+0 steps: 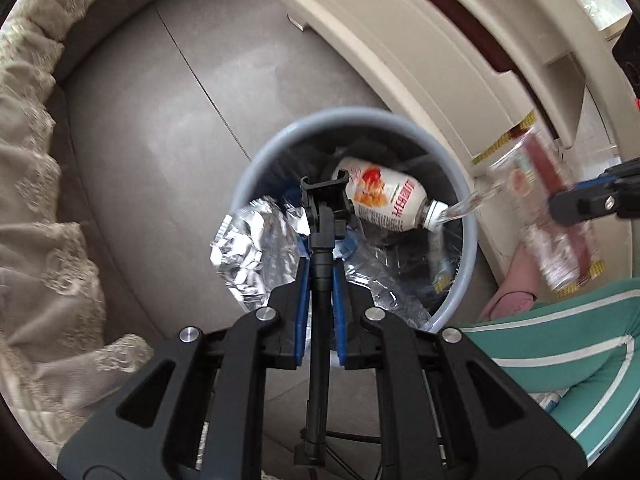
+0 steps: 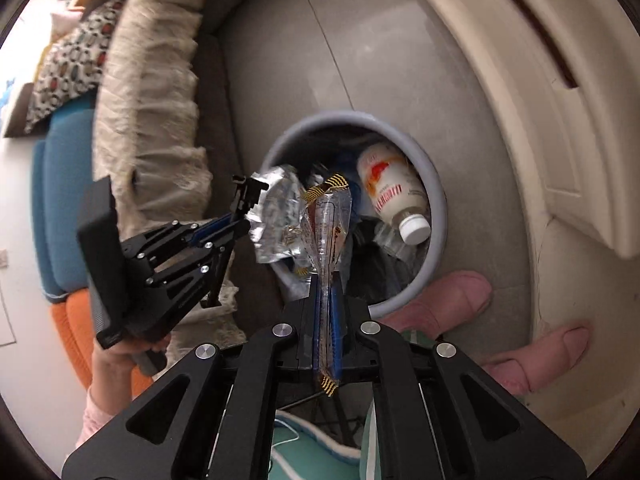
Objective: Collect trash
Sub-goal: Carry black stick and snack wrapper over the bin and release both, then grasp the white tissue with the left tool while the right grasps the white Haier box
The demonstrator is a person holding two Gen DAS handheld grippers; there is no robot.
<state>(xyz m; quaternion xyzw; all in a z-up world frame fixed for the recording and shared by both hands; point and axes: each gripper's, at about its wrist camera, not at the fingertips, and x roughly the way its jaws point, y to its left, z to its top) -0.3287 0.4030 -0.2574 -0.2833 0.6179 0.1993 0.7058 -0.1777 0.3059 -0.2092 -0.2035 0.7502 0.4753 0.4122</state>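
A grey-blue trash bin point(image 1: 468, 224) stands on the floor, holding a white bottle point(image 1: 384, 196) with a red and orange label and crumpled clear plastic. My left gripper point(image 1: 320, 268) is shut on a crumpled silver foil wrapper point(image 1: 244, 252), held over the bin's left rim; it also shows in the right wrist view point(image 2: 228, 232) with the foil point(image 2: 276, 216). My right gripper point(image 2: 328, 300) is shut on a clear plastic wrapper point(image 2: 328, 224) with yellow-black edging, above the bin point(image 2: 436, 216). In the left wrist view that wrapper point(image 1: 548, 216) is blurred at the right.
A cream cabinet point(image 1: 460, 60) stands right behind the bin. A lace-covered sofa edge point(image 1: 36, 200) runs along the left. Grey floor tiles point(image 1: 160, 120) lie around the bin. The person's pink slippers point(image 2: 452, 296) and green striped trousers point(image 1: 560, 344) are beside the bin.
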